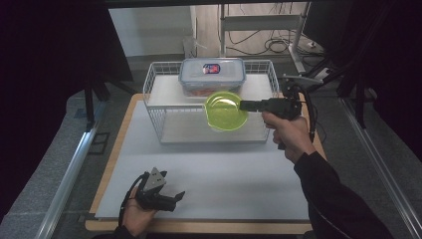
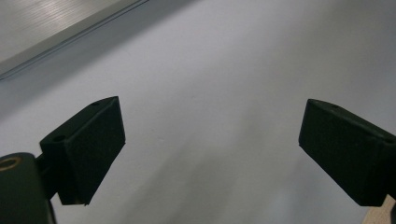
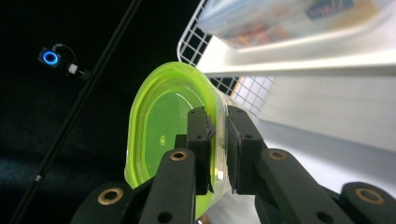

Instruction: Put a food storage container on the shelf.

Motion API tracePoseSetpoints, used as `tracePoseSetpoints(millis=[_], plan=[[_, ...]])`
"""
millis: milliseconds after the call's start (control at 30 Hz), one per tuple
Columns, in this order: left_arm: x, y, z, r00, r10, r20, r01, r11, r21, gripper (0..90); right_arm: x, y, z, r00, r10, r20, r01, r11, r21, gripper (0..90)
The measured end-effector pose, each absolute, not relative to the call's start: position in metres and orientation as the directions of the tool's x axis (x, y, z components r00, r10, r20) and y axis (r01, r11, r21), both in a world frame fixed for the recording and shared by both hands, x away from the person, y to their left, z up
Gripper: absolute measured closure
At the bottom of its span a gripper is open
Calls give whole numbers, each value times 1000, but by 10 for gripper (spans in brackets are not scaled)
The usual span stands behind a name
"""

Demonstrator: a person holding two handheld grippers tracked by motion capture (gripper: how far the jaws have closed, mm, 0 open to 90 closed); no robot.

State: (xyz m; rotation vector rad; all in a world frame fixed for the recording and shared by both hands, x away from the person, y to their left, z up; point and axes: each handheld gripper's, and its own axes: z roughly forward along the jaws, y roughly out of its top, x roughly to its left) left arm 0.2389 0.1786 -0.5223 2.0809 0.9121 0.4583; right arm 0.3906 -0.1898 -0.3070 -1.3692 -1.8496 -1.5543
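Green bowl point(image 1: 227, 110), translucent glossy plastic with a rounded rim, hangs in front of the white wire rack point(image 1: 158, 94), pinched by its wall at 3 o'clock in the right gripper point(image 1: 244, 105). So thin a hold could let it swing, slip, or clip the shelf bearing the clear lidded container point(image 1: 212, 75). At 7 o'clock the left gripper point(image 1: 175, 198) rests spread on the matte tabletop point(image 1: 234, 184).

Bright overhead light on the white table point(image 1: 209, 169), dark surroundings, soft shadows, slight close-range blur.
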Motion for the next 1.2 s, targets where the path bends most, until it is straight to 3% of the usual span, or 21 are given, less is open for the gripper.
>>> tracePoseSetpoints(millis=[767,1200], plan=[[239,180,-522,678,735,-12,461,-412,786,59,435,-173,-252,-425,475,770,816,-167,553,805],[239,180,-523,681,732,-13,459,-412,787,60,459,-165,-240,-402,499,768,801,-216,559,805]])
